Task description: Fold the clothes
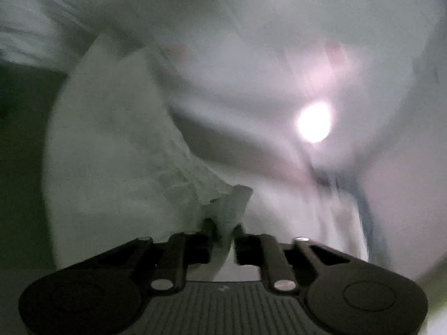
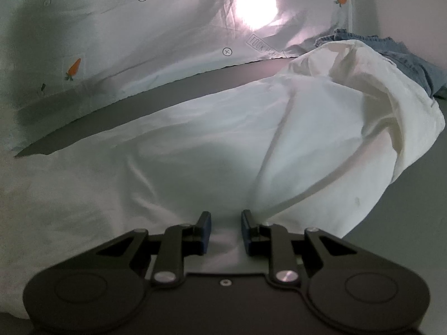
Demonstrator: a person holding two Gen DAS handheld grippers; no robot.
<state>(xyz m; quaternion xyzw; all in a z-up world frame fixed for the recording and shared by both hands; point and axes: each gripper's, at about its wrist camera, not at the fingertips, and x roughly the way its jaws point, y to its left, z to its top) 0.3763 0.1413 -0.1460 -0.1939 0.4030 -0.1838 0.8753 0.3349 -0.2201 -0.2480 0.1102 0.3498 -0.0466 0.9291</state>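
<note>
progress: my white cotton garment (image 2: 251, 128) lies rumpled across the frame centre on the grey surface (image 2: 195, 75), no neat fold visible; early or mid-fold, can't tell which.
left gripper (image 1: 222, 227): fingers pinched onto a ribbed hem of the garment, lifted, view blurred.
right gripper (image 2: 225, 217): fingers slightly parted, low over the cloth; can't tell if it grips.
background: carrot-print pale sheet (image 2: 111, 28) upper left, blue denim (image 2: 405, 55) upper right.

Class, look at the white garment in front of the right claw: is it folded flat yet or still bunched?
Still bunched. The white garment lies in loose creases with one end humped up, and the right claw pinches its near edge.
</note>
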